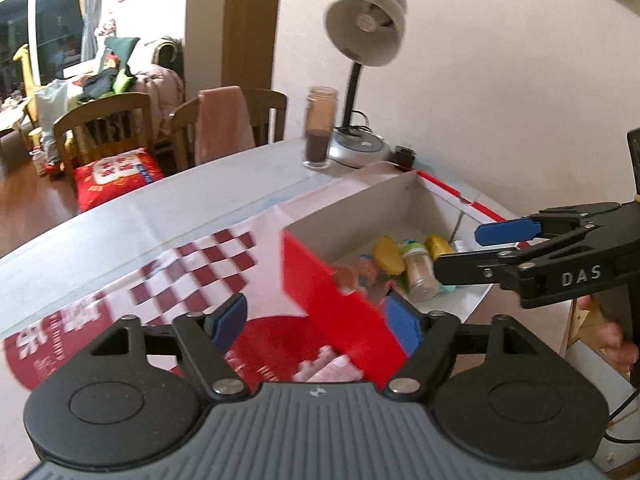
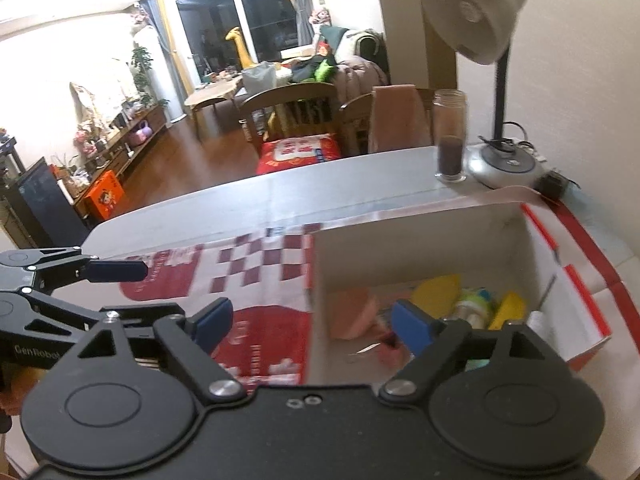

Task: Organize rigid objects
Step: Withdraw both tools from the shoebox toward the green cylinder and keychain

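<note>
An open red and white cardboard box [image 1: 372,208] [image 2: 400,240] stands on the table. Inside lie several small things: a yellow piece [image 1: 388,256] [image 2: 436,292], a small clear bottle [image 1: 418,272] [image 2: 472,308], a pink toy [image 1: 354,276] [image 2: 354,312] and another yellow piece [image 1: 438,245] [image 2: 510,308]. My left gripper [image 1: 318,322] is open and empty, straddling the box's near red wall. My right gripper [image 2: 310,324] is open and empty over the box's left wall; in the left wrist view it [image 1: 464,248] reaches over the box from the right. The left gripper [image 2: 116,292] shows at left in the right wrist view.
A tall glass jar with dark powder [image 1: 320,128] [image 2: 450,136] and a desk lamp [image 1: 364,28] [image 2: 476,16] stand behind the box. A small black adapter [image 1: 404,156] [image 2: 554,184] lies by the lamp base. Wooden chairs [image 1: 108,128] stand beyond the table edge.
</note>
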Tool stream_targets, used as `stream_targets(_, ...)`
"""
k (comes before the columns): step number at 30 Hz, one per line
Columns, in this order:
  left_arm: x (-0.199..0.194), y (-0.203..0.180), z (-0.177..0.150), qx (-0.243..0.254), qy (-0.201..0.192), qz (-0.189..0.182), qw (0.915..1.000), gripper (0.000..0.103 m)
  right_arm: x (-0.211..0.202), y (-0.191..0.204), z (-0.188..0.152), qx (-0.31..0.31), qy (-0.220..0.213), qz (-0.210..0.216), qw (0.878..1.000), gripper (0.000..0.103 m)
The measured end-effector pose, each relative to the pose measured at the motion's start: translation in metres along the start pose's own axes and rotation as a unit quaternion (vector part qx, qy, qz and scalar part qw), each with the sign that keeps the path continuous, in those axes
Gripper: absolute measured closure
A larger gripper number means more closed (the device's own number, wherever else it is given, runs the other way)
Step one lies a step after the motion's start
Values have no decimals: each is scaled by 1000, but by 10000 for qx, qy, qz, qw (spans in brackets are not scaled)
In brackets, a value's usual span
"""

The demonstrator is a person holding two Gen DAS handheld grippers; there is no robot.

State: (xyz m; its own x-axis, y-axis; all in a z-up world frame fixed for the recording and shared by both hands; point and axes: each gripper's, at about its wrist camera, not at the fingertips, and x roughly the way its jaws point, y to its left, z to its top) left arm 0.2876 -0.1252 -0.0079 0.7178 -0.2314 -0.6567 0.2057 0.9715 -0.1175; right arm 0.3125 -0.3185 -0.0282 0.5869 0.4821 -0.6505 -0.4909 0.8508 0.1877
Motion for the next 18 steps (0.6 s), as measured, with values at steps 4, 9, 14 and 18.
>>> stream_targets(4, -26, 30, -16, -87, -112, 158, 9998, 26, 1, 28, -4, -109, -27, 107, 9999, 12)
stream_targets(9, -50, 63, -36, -194, -237, 480, 9984, 23, 7, 62, -9, -228, -55, 252, 9994, 2)
stream_targets(14, -61, 95, -56, -409, -267, 792, 9957, 20, 20, 96, -16, -412, 50, 365, 9985, 1)
stream_targets(18, -61, 114, -74, -474, -228, 969, 9939, 20, 35, 116, -20, -519, 156, 396, 9977, 1)
